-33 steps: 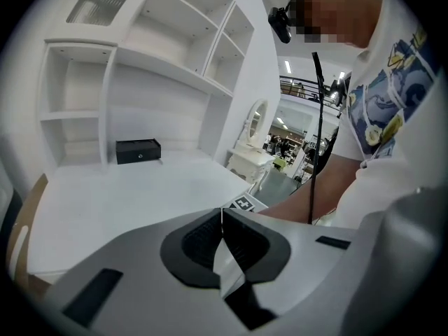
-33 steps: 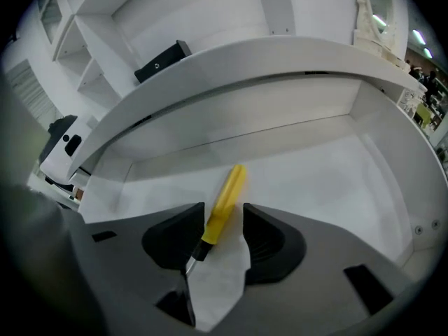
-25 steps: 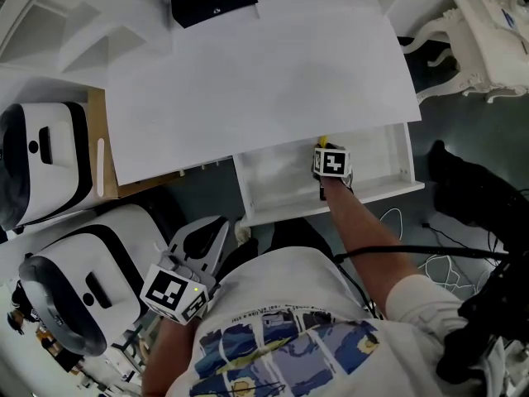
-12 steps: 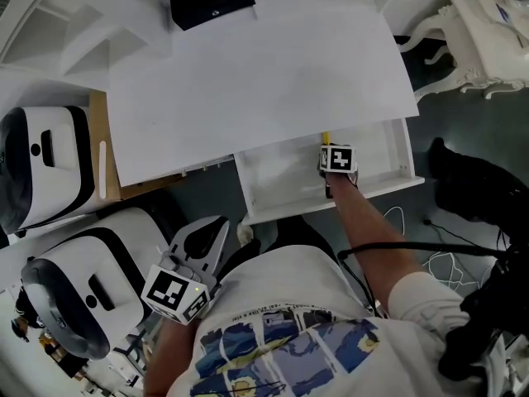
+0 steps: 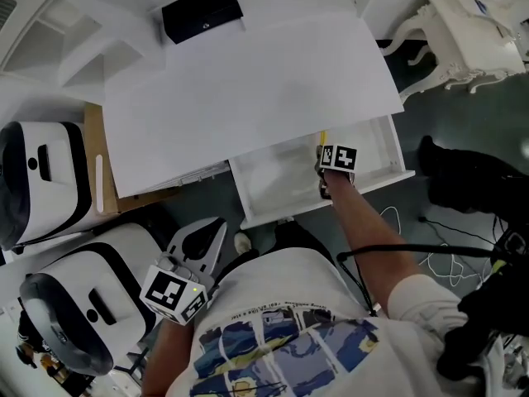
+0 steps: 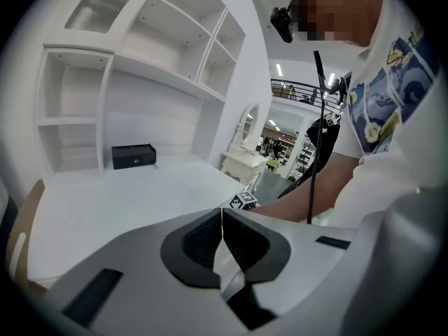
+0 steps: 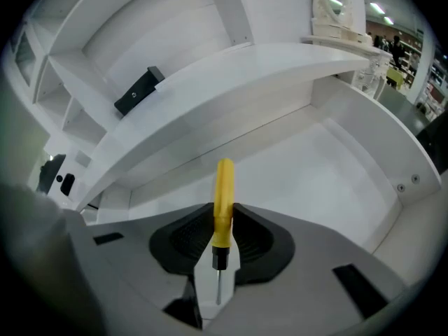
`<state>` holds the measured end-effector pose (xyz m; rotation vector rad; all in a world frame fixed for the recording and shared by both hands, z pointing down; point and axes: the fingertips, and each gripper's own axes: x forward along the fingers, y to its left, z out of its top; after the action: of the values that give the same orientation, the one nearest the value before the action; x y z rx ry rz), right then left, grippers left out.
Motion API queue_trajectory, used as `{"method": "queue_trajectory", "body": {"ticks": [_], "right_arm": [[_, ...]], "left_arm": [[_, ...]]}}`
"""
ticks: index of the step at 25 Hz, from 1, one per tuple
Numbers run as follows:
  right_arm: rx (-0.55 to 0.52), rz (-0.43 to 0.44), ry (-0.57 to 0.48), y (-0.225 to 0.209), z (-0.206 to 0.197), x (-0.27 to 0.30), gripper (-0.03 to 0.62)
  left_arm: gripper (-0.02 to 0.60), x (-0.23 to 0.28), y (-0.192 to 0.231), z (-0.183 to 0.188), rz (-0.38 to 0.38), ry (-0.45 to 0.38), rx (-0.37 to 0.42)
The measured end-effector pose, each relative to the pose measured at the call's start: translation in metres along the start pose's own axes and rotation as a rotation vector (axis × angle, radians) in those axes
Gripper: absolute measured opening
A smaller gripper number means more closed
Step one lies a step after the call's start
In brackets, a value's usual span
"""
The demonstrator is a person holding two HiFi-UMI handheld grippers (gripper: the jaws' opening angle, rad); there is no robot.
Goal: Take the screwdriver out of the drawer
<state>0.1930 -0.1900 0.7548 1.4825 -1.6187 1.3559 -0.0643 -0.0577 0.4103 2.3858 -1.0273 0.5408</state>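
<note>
A yellow-handled screwdriver (image 7: 223,201) stands between the pads of my right gripper (image 7: 222,219), which is shut on its handle; the thin metal shaft points back toward the camera. Below it lies the white floor of the open drawer (image 7: 336,180). In the head view the right gripper (image 5: 325,149) reaches down into the pulled-out drawer (image 5: 273,212) under the desk top, and the yellow screwdriver (image 5: 322,137) pokes out beyond it. My left gripper (image 5: 211,234) hangs low by the person's body, well left of the drawer. Its pads (image 6: 210,233) meet with nothing between them.
The white desk top (image 5: 248,89) overhangs the drawer's back part, and a black box (image 5: 202,11) sits at its far edge. Rounded white and black machines (image 5: 41,172) stand at the left. A white ornate table (image 5: 471,31) and floor cables (image 5: 430,259) lie to the right.
The right gripper has risen a little inside the drawer and rolled, with the yellow screwdriver in it. The left gripper stays where it was.
</note>
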Motion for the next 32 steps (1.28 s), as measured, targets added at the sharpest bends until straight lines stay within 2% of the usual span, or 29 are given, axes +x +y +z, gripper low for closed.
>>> {"method": "queue_trajectory", "body": {"ticks": [6, 12, 20, 32], "right_arm": [[0.107, 0.001, -0.04, 0.0, -0.002, -0.024, 0.101], [0.148, 0.024, -0.106, 0.01, -0.004, -0.054, 0.101], [0.136, 0.046, -0.173, 0.037, -0.017, -0.096, 0.101], [0.079, 0.102, -0.209, 0.098, -0.059, -0.149, 0.101]], "left_arm": [[0.014, -0.013, -0.001, 0.001, -0.041, -0.019, 0.034], [0.014, -0.03, 0.0, -0.002, -0.078, -0.044, 0.063], [0.014, -0.06, 0.004, -0.011, -0.124, -0.083, 0.079], [0.014, -0.105, 0.016, -0.037, -0.169, -0.105, 0.075]]}}
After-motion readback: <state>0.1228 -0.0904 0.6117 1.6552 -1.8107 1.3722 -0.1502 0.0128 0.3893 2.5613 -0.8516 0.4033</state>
